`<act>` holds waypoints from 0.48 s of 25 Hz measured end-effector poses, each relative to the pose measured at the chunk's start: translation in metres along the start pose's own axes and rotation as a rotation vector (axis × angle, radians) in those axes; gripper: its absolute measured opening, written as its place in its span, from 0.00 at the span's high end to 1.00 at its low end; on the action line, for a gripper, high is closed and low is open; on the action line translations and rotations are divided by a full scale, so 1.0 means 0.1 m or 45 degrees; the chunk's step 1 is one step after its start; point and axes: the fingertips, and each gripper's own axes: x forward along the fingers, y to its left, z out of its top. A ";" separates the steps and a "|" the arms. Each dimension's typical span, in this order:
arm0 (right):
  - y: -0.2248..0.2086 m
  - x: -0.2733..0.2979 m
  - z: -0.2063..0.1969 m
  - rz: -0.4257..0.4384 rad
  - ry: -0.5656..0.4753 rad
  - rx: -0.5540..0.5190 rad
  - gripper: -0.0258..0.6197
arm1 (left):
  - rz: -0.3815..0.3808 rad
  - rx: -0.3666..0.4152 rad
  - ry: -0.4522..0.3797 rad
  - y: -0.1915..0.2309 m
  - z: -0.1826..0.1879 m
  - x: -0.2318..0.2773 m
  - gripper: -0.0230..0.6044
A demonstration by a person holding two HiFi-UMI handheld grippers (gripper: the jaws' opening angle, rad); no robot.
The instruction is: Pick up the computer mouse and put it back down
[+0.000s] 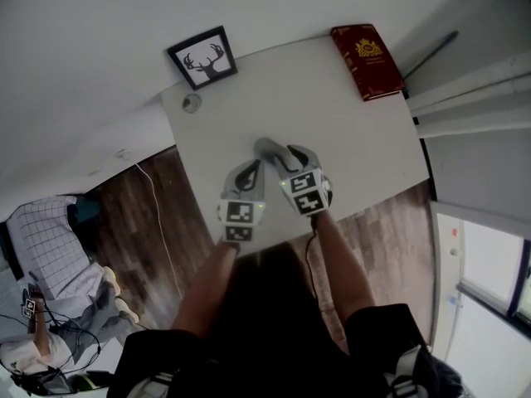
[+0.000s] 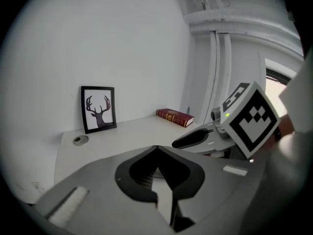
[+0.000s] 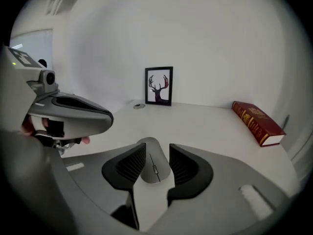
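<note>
Head view: a person's 2 forearms (image 1: 342, 264) reach out over a white bench (image 1: 357, 148) from its near edge.
Right hand-held gripper (image 3: 156, 150): jaws apart, one on each side of the computer mouse (image 3: 152, 169); the pads look just clear of its sides, and the hand-held gripper is tilted down toward the bench.
Mouse position: the grey computer mouse lies flat near the middle of the bench, scroll wheel up, between the right jaws.
Left hand-held gripper (image 2: 156, 151): jaws together, nothing between them; it is just left of the right one.
Red book (image 1: 367, 60): flat at the far right corner of the bench.
Framed deer picture (image 1: 202, 58): upright at the far left corner, by the wall (image 1: 99, 23).
Round disc (image 1: 192, 102): small, on the bench just near of the picture.
Floor (image 1: 141, 214): dark wood, left of the bench.
</note>
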 end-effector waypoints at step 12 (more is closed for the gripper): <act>-0.06 0.48 -0.23 0.211 0.167 0.090 0.57 | -0.010 -0.029 0.000 0.07 -0.05 -0.04 0.96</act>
